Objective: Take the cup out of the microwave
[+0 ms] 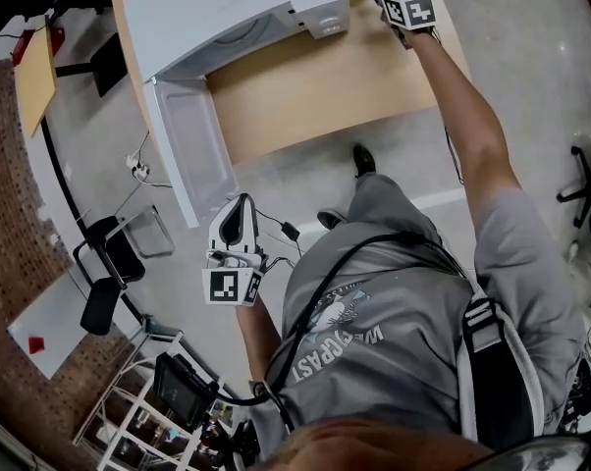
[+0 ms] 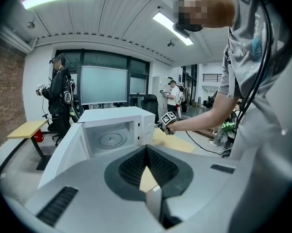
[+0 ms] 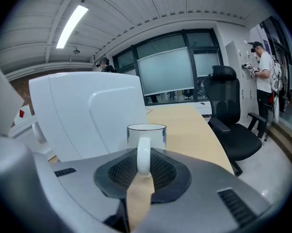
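1. The right gripper [image 3: 143, 163] is holding the cup [image 3: 146, 132] by its handle. Its fingers are clamping on the handle from both sides.
2. The cup is sitting upright in that grip, outside the microwave [image 1: 232, 13]. It is just beside the control-panel end, over the wooden surface [image 1: 305, 96].
3. No view is showing whether the cup's base is touching the surface.
4. The left gripper [image 2: 146, 150] is carrying nothing. Its fingers are meeting at the tips.
5. The left gripper is hanging off the surface's near edge, close to the open door [image 1: 183, 140]. It is pointing toward the microwave's front.
6. The door is standing wide open toward the person, and the turntable [image 2: 109, 140] is showing inside the cavity.
7. A black chair [image 3: 231, 125] is standing beside the surface, to the right of the cup in the right gripper view.
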Demonstrator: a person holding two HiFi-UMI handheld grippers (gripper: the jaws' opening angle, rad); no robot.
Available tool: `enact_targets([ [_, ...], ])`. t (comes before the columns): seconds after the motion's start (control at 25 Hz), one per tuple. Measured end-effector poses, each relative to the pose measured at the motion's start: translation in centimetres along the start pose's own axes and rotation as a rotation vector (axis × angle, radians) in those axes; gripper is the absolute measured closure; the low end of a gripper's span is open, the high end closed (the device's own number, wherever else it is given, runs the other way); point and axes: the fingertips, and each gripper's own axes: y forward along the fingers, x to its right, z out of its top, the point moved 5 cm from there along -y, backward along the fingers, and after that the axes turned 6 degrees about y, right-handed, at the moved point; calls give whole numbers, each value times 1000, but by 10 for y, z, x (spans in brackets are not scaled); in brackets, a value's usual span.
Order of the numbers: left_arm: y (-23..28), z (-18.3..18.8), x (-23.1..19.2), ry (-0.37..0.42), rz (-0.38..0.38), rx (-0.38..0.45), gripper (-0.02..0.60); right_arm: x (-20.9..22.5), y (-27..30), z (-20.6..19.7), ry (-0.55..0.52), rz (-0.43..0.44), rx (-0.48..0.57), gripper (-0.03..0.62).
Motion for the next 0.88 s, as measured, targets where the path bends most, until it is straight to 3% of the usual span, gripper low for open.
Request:
enact_targets([
  [0.88,17,-11,-6,-20,-20,-26,538,6,30,-29,-1,9,17,526],
])
